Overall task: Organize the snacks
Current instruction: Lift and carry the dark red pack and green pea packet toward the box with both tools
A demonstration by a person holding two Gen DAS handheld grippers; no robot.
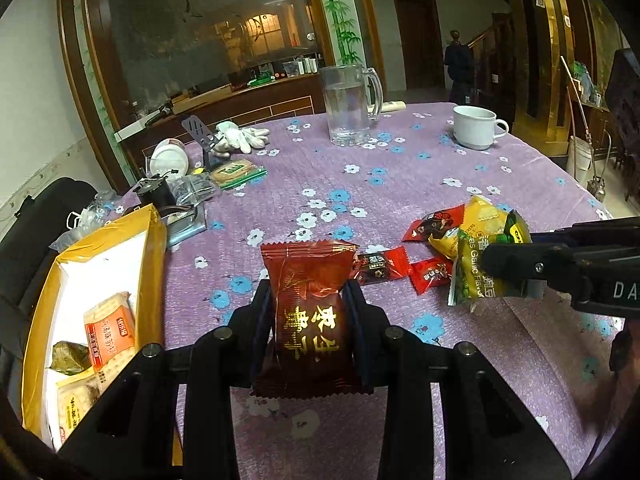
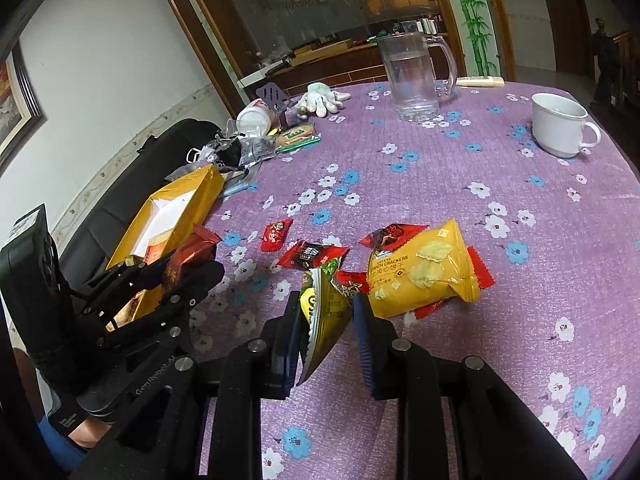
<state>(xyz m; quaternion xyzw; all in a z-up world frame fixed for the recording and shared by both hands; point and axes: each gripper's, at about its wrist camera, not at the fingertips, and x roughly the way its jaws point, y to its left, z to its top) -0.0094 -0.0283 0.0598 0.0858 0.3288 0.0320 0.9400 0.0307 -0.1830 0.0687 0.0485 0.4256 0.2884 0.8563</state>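
Over the purple flowered tabletop we hold our left gripper with its jaws clamped on a dark red snack packet printed with gold characters, the packet standing upright between them and lifted off the cloth. Just to our left sits the yellow box, open at the top, its white inside already carrying an orange cracker packet and a green wrapped snack. In the right wrist view we see the same packet in the left gripper, close beside the box.

Our right gripper has its jaws closed on a green and yellow pea packet, which hangs tilted between them; in the left wrist view that packet reads "Garlic Flavor" and sits in the right gripper at the frame's right side. Just beyond it on the tabletop lies a yellow cheese cracker bag, partly over several small red candy wrappers. One more red wrapper lies apart, nearer the box.

Farther back we see a glass mug and a white cup, well apart from the snacks, and a pair of white gloves near the clutter at the far left edge.
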